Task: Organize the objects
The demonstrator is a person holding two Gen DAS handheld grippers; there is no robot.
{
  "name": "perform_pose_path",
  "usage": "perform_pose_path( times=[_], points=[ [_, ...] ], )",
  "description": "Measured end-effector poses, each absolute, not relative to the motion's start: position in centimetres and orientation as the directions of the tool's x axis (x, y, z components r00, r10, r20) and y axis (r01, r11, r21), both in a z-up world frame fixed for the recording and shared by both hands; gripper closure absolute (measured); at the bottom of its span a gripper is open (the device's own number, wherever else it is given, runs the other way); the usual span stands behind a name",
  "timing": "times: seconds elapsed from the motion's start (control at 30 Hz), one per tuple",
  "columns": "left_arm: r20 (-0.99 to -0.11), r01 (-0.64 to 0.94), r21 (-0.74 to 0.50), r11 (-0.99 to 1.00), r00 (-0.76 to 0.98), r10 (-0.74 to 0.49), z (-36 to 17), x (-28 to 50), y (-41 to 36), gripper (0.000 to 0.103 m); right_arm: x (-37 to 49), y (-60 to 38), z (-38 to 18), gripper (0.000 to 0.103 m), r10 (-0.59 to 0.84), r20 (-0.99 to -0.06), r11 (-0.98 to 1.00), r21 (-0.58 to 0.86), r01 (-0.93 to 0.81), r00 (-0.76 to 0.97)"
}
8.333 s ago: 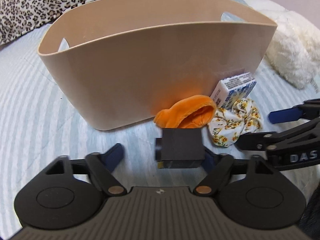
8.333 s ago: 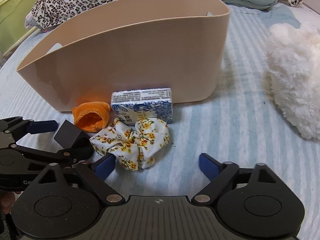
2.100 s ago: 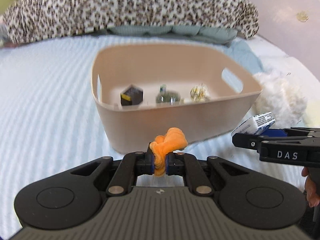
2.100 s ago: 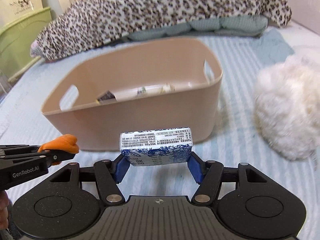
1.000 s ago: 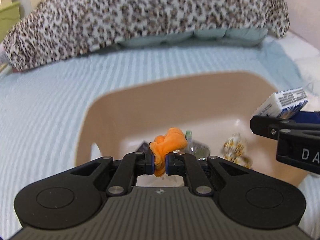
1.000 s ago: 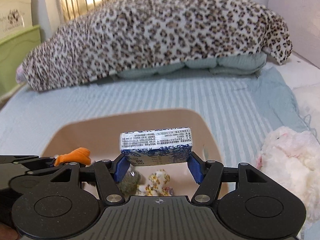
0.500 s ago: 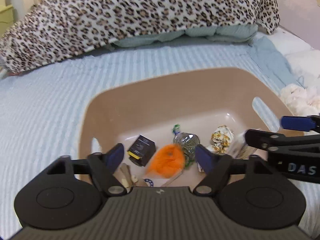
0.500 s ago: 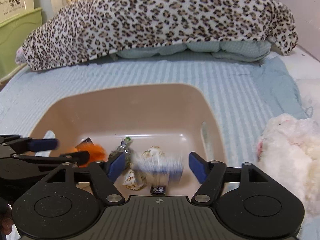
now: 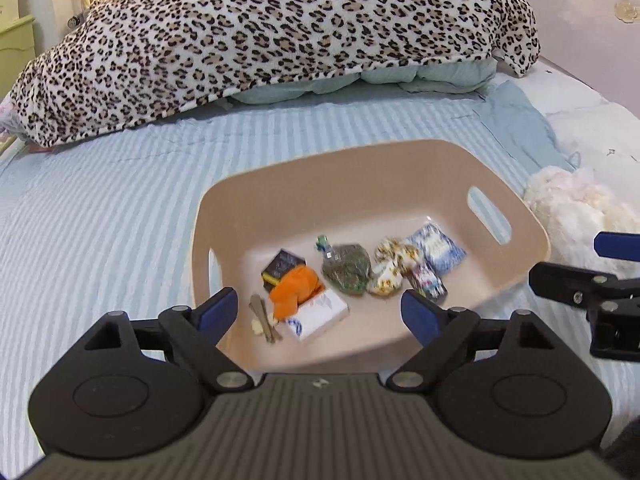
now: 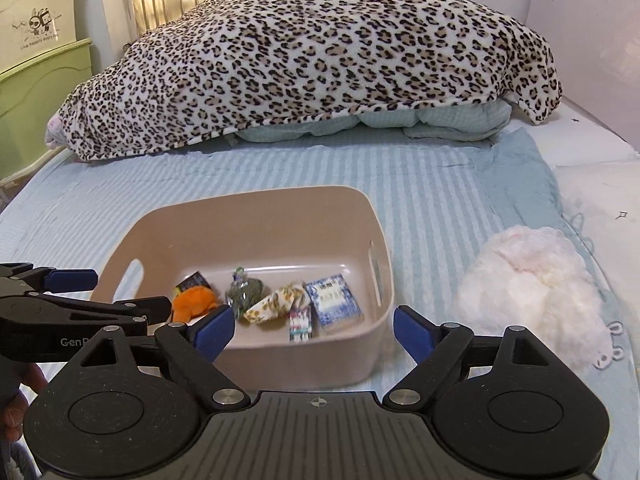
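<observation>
1. A beige plastic storage tub (image 9: 372,168) with oval handle cut-outs is sitting on the light-blue striped bedspread (image 9: 100,220), below both grippers.
2. Lying on the tub's floor, from left to right: a small black box (image 9: 282,266), an orange plush cloth (image 9: 296,292) resting partly on it, a green filled pouch (image 9: 347,269), a yellow-flowered white fabric scrunchie (image 9: 390,268), and a blue-and-white patterned carton (image 10: 333,300) at the right end.
3. Nearer in the tub are lying a white flat packet (image 9: 318,314), two tan sticks (image 9: 262,318) at the left, and a small colourful packet (image 10: 300,322).
4. The left gripper (image 9: 316,312) is hovering above the tub's near edge, its blue-padded fingers (image 9: 218,310) spread wide and gripping nothing.
5. The right gripper (image 10: 314,330) is hanging over the tub's near right side, its fingers (image 10: 412,334) likewise parted and empty.
6. A fluffy white plush (image 10: 532,292) is lying on the bed right of the tub; a leopard-print blanket (image 10: 320,56) is heaped at the far end.
</observation>
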State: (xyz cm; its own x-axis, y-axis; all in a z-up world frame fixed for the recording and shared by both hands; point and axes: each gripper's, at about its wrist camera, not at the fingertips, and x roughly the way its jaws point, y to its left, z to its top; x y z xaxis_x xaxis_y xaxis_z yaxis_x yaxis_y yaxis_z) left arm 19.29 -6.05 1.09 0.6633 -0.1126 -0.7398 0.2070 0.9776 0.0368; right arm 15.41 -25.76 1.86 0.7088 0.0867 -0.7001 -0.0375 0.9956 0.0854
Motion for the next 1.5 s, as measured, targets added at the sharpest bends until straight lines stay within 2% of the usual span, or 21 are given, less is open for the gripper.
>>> perform_pose_path(
  times=[0.27, 1.5],
  points=[
    [-0.736, 0.173, 0.048, 0.984, 0.672, -0.083, 1.7, 14.9, -4.8, 0.014, 11.9, -25.6, 2.2, 0.015, 0.111, -0.709, 0.993, 0.112, -0.045, 0.696],
    [-0.721, 0.198, 0.004, 0.98, 0.68, -0.134, 4.8, 1.3, -3.6, 0.014, -0.4, -25.5, 5.9, 0.011, 0.168, -0.689, 0.982, 0.178, -0.059, 0.705]
  ],
)
